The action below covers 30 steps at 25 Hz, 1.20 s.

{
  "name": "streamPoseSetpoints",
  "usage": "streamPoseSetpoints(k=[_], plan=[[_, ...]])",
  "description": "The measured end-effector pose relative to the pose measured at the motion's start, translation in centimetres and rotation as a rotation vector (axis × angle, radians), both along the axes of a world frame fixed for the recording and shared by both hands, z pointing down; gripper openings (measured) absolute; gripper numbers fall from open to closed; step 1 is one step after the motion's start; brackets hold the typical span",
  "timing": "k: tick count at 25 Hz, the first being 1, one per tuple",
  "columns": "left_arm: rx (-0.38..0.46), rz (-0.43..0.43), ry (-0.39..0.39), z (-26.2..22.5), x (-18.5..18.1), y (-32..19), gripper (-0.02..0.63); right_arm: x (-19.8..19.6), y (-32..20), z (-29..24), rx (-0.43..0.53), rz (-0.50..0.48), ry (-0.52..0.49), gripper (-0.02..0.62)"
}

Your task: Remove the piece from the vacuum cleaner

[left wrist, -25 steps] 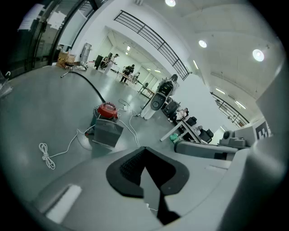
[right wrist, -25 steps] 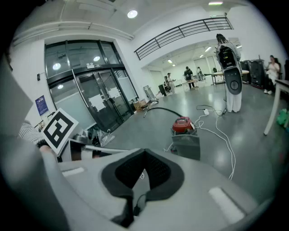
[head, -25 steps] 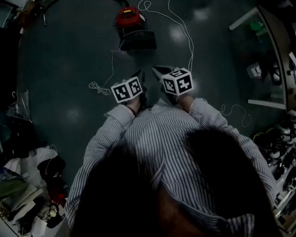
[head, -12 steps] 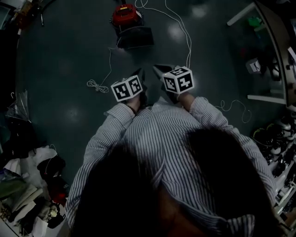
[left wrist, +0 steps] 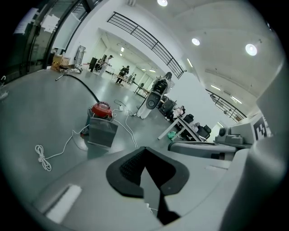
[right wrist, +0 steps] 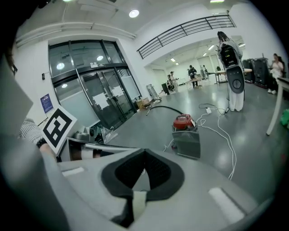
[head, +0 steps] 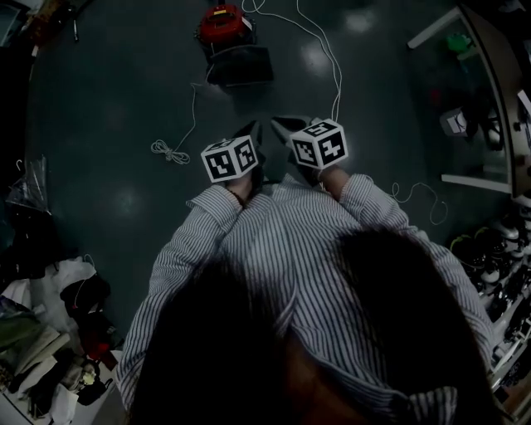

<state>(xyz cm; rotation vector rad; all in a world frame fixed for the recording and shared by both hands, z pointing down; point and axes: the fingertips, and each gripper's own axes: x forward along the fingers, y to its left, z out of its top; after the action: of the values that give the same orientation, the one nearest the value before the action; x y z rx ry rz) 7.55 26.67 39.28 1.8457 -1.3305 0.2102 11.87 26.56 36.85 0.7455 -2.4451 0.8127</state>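
Observation:
The vacuum cleaner is a small red canister on the dark floor, well ahead of me, with a grey boxy piece standing against its near side. The same red canister and grey piece show in the left gripper view, and the vacuum with its grey piece in the right gripper view. My left gripper and right gripper are held side by side at chest height, far from the vacuum. The left gripper and the right gripper are both shut and empty.
A white cord runs across the floor past the vacuum, and a coiled cord end lies to its left. Shelving stands at the right, and clutter is piled at the lower left. A black hose trails behind the canister.
The vacuum and the coiled cord have drifted slightly up and left in the head view. Both grippers keep their place and stay shut.

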Motion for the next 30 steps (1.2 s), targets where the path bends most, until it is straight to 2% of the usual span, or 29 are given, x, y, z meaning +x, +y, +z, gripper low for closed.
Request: streamPoseSetpoints(k=[5, 9, 14, 21, 26, 30], plan=[[-0.053, -0.02, 0.067, 1.7, 0.2, -1.6, 0.005, 0.1, -2.0, 1.7, -0.054, 0.001, 0.011, 0.002], [-0.053, 0.008, 0.032, 2.1, -1.2, -5.2, 0.005, -1.4, -5.3, 2.4, -0.067, 0.006, 0.014, 0.002], [-0.07, 0.02, 0.038, 2.9, -4.5, -12.3, 0.005, -3.9, -12.6, 3.1, -0.077, 0.05, 0.017, 0.002], [-0.087, 0.135, 0.017, 3.0, -9.1, -23.7, 0.006, -9.6, -23.7, 2.5, -0.087, 0.084, 0.006, 0.002], [-0.097, 0.185, -0.012, 4.1, -10.3, -27.4, 0.005, -10.3, -27.6, 3.6, -0.095, 0.118, 0.04, 0.002], [-0.136, 0.184, -0.036, 6.0, -11.1, -28.4, 0.006, -9.9, -29.0, 5.4, -0.162, 0.142, 0.053, 0.002]])
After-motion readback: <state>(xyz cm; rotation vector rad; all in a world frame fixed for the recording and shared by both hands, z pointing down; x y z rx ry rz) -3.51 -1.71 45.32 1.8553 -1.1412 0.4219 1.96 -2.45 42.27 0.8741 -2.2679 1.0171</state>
